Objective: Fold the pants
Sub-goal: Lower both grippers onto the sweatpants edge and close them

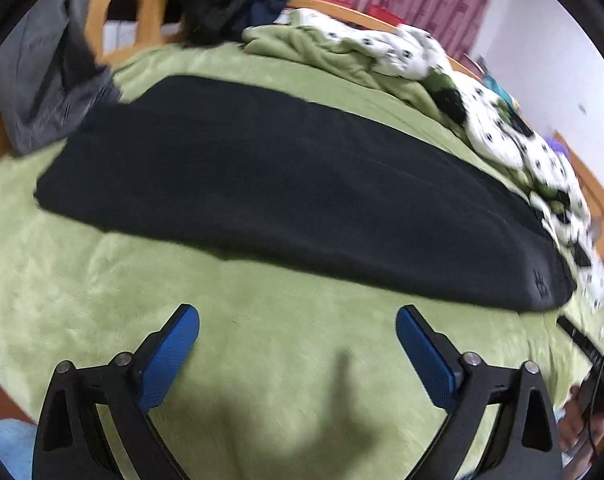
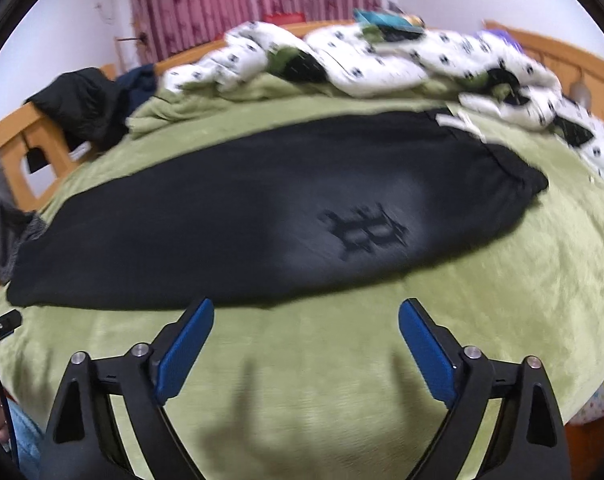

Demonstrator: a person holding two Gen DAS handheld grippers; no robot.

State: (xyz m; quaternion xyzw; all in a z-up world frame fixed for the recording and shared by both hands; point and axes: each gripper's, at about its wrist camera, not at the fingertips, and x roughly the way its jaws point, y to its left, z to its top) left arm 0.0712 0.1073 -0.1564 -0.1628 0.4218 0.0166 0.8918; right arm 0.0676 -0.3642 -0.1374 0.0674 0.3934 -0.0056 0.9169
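Observation:
Black pants (image 1: 285,184) lie flat and lengthwise across a green fleece blanket (image 1: 261,344) on a bed. In the right wrist view the pants (image 2: 237,220) show a dark logo (image 2: 362,232) and the waistband (image 2: 502,160) with a white label at the right end. My left gripper (image 1: 297,320) hovers above bare blanket just short of the pants' near edge, blue pads wide apart with nothing between them. My right gripper (image 2: 306,312) is likewise open and empty, its left fingertip (image 2: 201,312) right at the pants' near edge.
A rumpled white quilt with dark prints (image 2: 382,60) lies along the far side. Dark clothes (image 2: 81,100) hang over the wooden bed frame (image 2: 21,148). A grey garment (image 1: 53,80) lies at the left end. Pink curtains (image 2: 241,0) hang behind.

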